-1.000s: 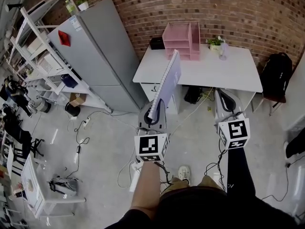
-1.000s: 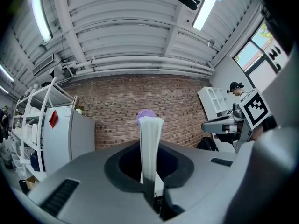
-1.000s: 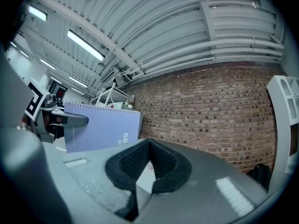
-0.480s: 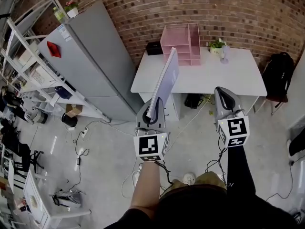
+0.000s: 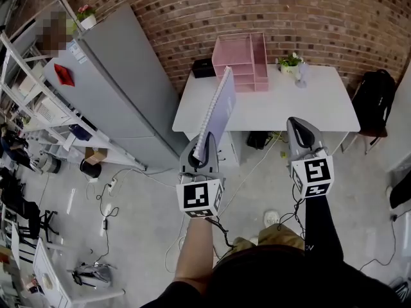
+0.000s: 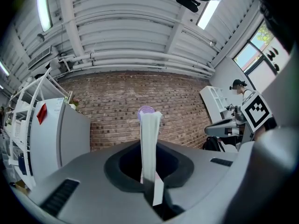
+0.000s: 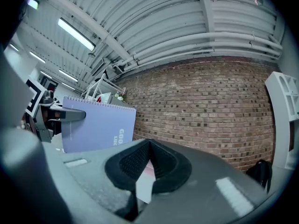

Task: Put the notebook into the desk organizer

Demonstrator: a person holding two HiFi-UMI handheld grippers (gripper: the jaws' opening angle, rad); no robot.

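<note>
A lavender spiral-bound notebook [image 5: 218, 111] stands upright on edge, with my left gripper [image 5: 201, 151] shut on its lower end. In the left gripper view the notebook [image 6: 149, 143] shows edge-on between the pads, rising in front of the brick wall. The pink desk organizer [image 5: 241, 61] stands at the back of the white desk [image 5: 308, 101], well beyond the notebook. My right gripper [image 5: 300, 130] hovers level with the left one, shut with nothing in it. From the right gripper view the notebook's cover [image 7: 96, 127] is seen to the left.
A grey cabinet [image 5: 122, 88] stands left of the desk, against the brick wall. A small potted plant [image 5: 290, 61] sits at the desk's back. A black backpack [image 5: 372, 98] leans at the right. Cables [image 5: 106, 191] trail on the floor, with white shelving [image 5: 32, 108] at far left.
The desk and organizer have come slightly nearer as the person steps forward. Both grippers keep their places relative to each other, and the notebook stays clamped upright.
</note>
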